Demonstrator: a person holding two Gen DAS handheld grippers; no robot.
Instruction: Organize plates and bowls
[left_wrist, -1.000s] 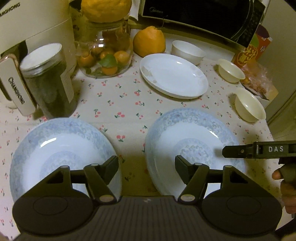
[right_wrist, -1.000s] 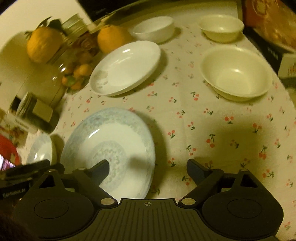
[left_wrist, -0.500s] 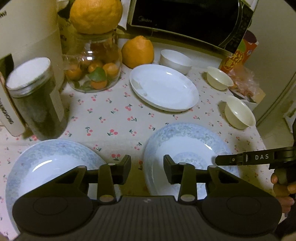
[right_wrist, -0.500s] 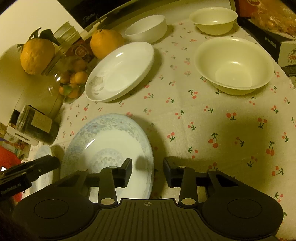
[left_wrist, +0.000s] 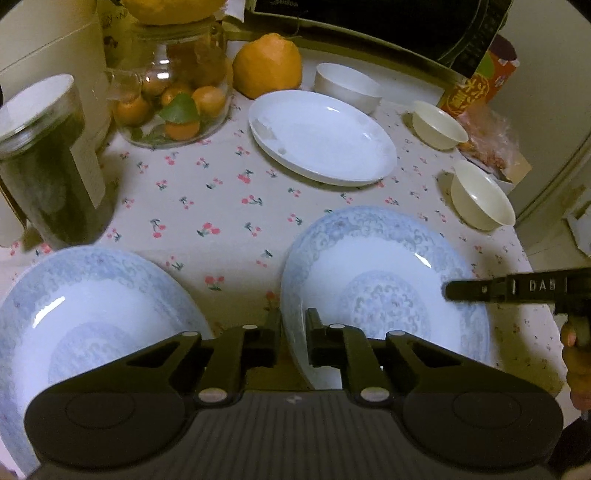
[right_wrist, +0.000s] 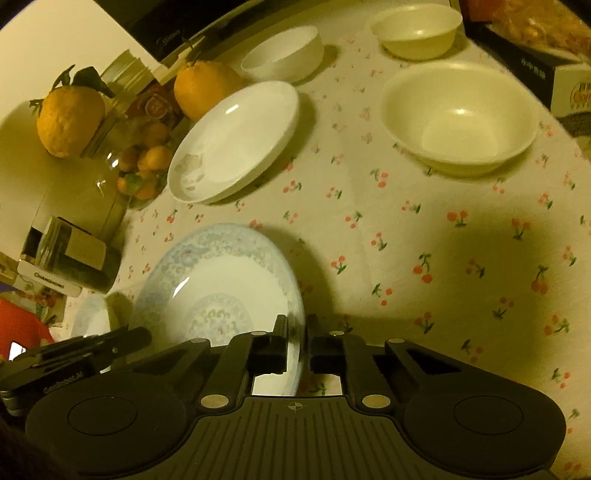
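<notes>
Cherry-print tablecloth (left_wrist: 221, 206), blue-patterned plate (left_wrist: 388, 284) glossy white inside, left gripper (left_wrist: 293, 328) and right gripper (right_wrist: 297, 332) both clamping its rim

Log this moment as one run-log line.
left tool: shut on right blue plate left rim | right tool: shut on same plate, right rim | left blue plate: on table, untouched

Second patterned plate (left_wrist: 92, 317) cut off by left edge

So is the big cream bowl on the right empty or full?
Empty. The right wrist view looks straight into the cream bowl and shows only its bare, glossy inside.
</notes>
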